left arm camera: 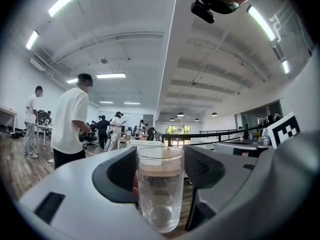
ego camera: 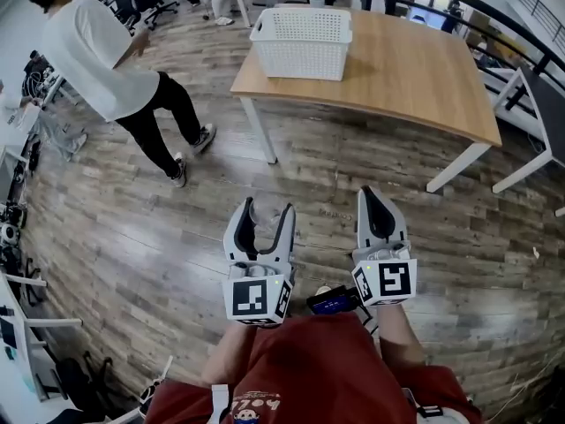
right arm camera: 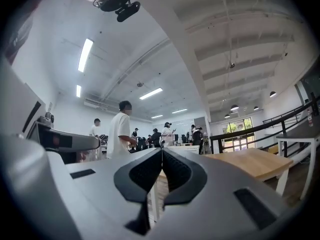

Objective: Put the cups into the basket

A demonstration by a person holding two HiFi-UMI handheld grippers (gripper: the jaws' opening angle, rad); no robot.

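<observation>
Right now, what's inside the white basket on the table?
Nothing shows above the basket rim; only upper inner walls are visible. Its near wall covers the floor.

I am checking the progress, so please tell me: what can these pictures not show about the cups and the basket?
- Inside of the basket: in the head view, its near wall hides the bottom.
- The glass cup in the left gripper: clear glass, hardly seen in the head view.
- Other cups: none in any view.

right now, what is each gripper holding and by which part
Left gripper holds a glass upright by its side walls. Right gripper is shut, empty.
</observation>
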